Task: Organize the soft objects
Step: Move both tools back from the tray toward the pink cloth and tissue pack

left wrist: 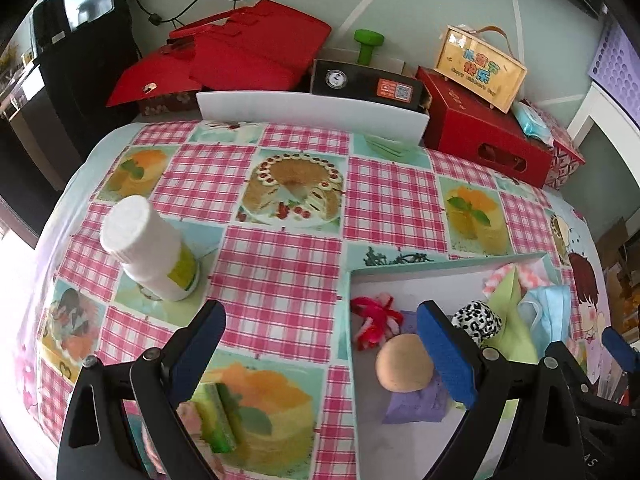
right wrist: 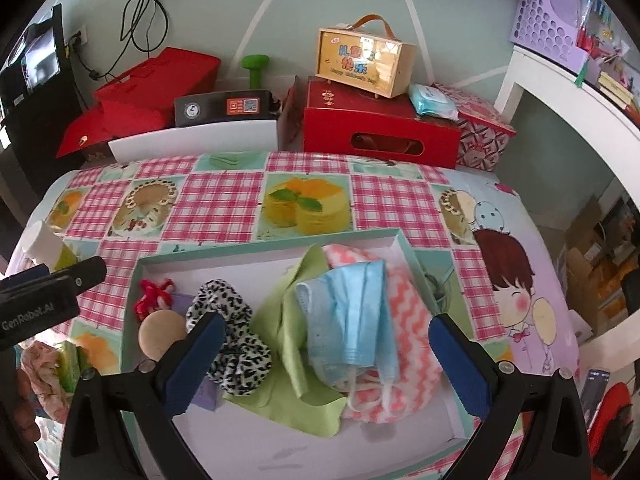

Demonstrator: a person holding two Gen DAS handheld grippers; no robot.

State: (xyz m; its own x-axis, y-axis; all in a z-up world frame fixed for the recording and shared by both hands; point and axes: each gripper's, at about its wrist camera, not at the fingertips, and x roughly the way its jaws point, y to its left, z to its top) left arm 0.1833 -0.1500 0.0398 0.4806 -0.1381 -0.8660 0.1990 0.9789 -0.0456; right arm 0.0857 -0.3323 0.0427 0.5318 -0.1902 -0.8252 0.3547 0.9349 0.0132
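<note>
Right wrist view shows the right tool (right wrist: pixel 324 364) open wide over the tray (right wrist: pixel 264 249) of soft things, while the left tool (left wrist: pixel 320 354) gapes wide above the tabletop (left wrist: pixel 280 264), near a green sponge (left wrist: pixel 219 420).

The desk cover (right wrist: pixel 224 196) looks glossy plastic; the mask (right wrist: pixel 352 320) is thin matt fabric; the leopard scrunchie (right wrist: pixel 236 344) looks plush.
</note>
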